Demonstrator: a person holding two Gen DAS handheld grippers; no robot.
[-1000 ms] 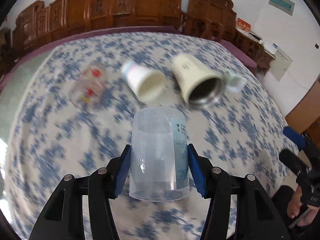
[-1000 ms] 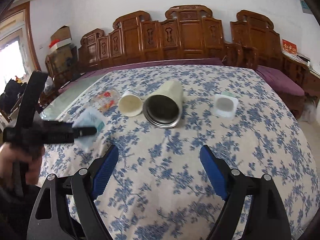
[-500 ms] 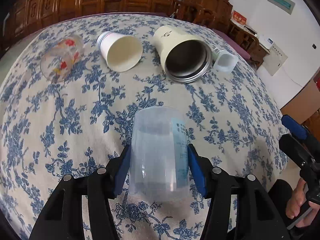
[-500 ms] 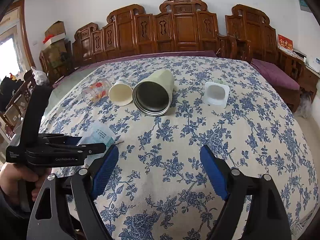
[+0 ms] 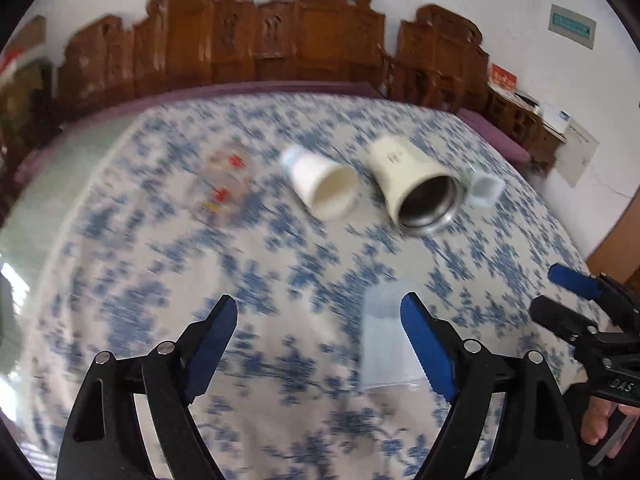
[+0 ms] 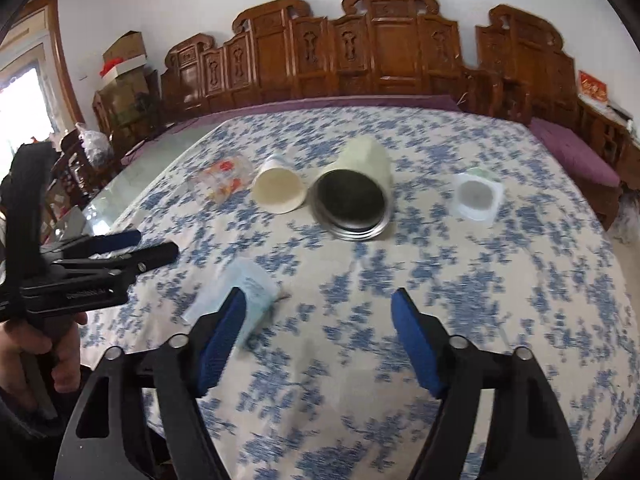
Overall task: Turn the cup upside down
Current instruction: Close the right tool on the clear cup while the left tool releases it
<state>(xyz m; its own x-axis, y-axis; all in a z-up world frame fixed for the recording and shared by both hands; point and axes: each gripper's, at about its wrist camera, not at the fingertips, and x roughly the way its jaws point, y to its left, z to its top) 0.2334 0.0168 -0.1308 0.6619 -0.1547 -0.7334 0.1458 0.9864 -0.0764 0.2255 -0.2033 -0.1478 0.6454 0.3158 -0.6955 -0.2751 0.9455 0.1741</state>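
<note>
A clear pale-blue plastic cup [image 5: 386,344] stands on the flowered tablecloth with its wide rim down, partly behind my left gripper's right finger; it also shows in the right wrist view [image 6: 240,292]. My left gripper [image 5: 318,340] is open and empty, and the cup stands apart from it to the right. My right gripper [image 6: 318,336] is open and empty above the cloth, with the cup just behind its left finger. The left gripper also shows at the left of the right wrist view [image 6: 132,246].
Lying on their sides farther back are a patterned glass [image 6: 220,180], a white paper cup [image 6: 278,190], and a cream steel-lined tumbler [image 6: 354,194]. A small square white cup [image 6: 476,196] lies at the right. Carved wooden chairs line the far edge.
My left gripper has opened and let go of the clear cup, which now stands on the cloth. The left gripper has pulled back and tilted up. The right gripper stays open.
</note>
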